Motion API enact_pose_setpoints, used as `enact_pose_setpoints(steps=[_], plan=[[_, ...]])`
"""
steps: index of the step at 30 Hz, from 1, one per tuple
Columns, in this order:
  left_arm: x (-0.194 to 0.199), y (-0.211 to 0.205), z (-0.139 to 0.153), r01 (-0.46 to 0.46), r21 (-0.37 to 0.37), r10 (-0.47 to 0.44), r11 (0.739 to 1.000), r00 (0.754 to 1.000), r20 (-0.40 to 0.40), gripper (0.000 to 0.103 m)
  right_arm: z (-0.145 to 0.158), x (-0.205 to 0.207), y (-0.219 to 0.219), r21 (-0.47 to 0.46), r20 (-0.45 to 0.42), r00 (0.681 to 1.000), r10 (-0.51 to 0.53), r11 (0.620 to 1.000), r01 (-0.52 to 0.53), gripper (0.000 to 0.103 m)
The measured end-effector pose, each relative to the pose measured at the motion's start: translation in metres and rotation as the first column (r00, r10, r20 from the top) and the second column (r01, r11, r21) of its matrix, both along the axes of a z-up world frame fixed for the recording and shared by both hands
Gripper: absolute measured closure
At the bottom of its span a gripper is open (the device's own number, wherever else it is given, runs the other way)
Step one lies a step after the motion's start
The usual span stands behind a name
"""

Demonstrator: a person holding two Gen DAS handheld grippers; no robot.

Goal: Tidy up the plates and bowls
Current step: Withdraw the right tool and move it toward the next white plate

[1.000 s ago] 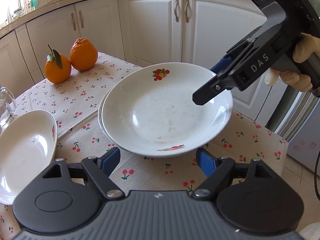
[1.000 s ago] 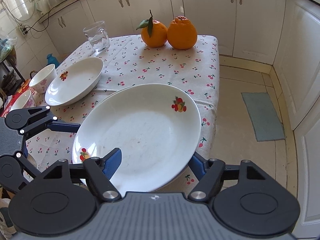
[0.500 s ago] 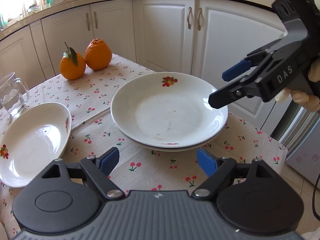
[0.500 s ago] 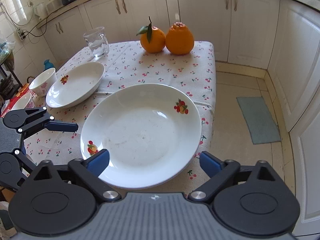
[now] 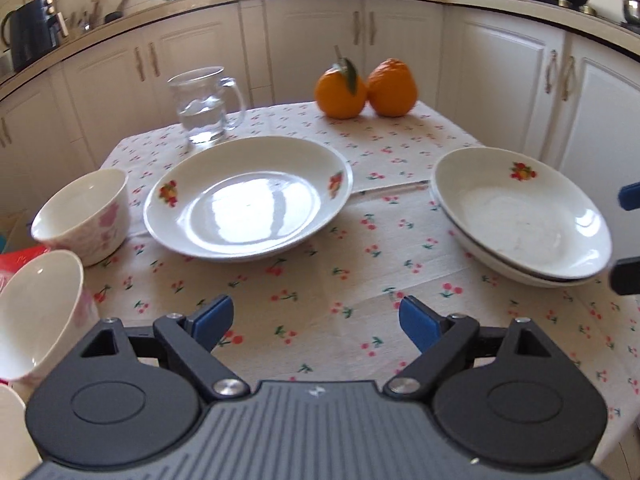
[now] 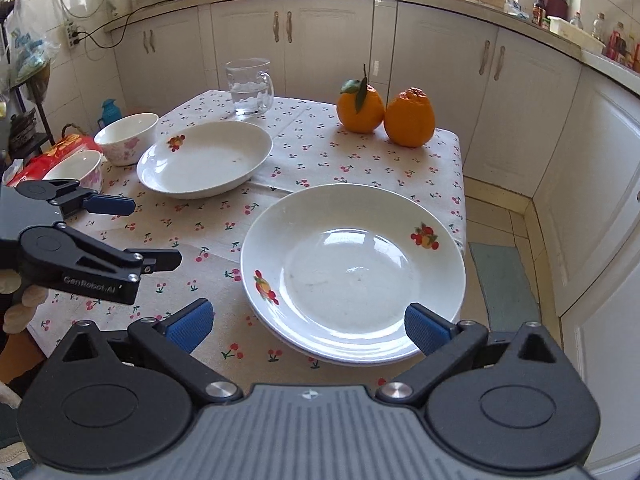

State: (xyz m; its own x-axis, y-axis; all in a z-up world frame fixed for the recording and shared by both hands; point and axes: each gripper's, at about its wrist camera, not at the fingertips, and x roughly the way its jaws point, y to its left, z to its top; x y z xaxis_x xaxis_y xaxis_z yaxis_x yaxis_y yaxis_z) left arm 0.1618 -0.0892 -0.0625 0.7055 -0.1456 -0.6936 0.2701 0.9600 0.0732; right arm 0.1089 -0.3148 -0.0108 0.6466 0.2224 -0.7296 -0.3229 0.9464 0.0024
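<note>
Two white fruit-print plates lie stacked (image 6: pixel 352 272) at the table's right, also in the left wrist view (image 5: pixel 520 220). My right gripper (image 6: pixel 308 324) stands open wide just short of the stack's near rim, its pads clear of it; its blue tips (image 5: pixel 629 197) show at the left wrist view's right edge. A single plate (image 5: pixel 248 200) (image 6: pixel 204 160) lies mid-table. Left of it stand two white bowls with pink flowers (image 5: pixel 84 216) (image 5: pixel 36 312). My left gripper (image 5: pixel 316 316) (image 6: pixel 148 232) hovers over bare cloth, jaws opening with nothing between them.
A glass mug of water (image 5: pixel 204 108) and two oranges (image 5: pixel 364 88) stand at the table's far side. A red package (image 6: pixel 60 152) lies by the bowls at the left. The table's right edge drops to the floor with a mat (image 6: pixel 504 284); cabinets surround it.
My right gripper let go of the tilted plate, which now lies flat on the other plate, and drew back. My left gripper swung left, bringing the single plate and bowls into view.
</note>
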Motion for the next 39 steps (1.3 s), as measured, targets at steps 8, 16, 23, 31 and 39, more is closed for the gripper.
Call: enact_pose_setpoints(steps=[8, 16, 23, 31, 39], plan=[[0.019, 0.014, -0.013, -0.081, 0.01, 0.081, 0.997, 0.996, -0.022, 0.013, 0.009, 0.004, 0.011, -0.013, 0.013, 0.998, 0.066, 0.998, -0.066, 0.0], [0.037, 0.02, -0.02, -0.097, -0.042, 0.096, 0.994, 0.995, -0.036, 0.006, 0.011, 0.028, 0.022, -0.023, -0.005, 0.991, 0.133, 0.991, -0.133, 0.0], [0.045, 0.018, -0.024, -0.088, -0.05, 0.087, 0.995, 0.996, -0.01, 0.0, 0.014, 0.061, 0.038, -0.04, -0.017, 0.979, 0.201, 0.979, -0.202, 0.0], [0.054, 0.019, -0.025, -0.079, -0.053, 0.079, 0.995, 0.997, -0.004, 0.0, 0.022, 0.113, 0.064, -0.063, -0.021, 0.944, 0.331, 0.941, -0.331, 0.0], [0.059, 0.026, -0.023, -0.118, -0.054, 0.118, 0.992, 0.993, -0.004, 0.0, 0.018, 0.172, 0.087, -0.014, -0.069, 0.89, 0.452, 0.891, -0.453, 0.0]])
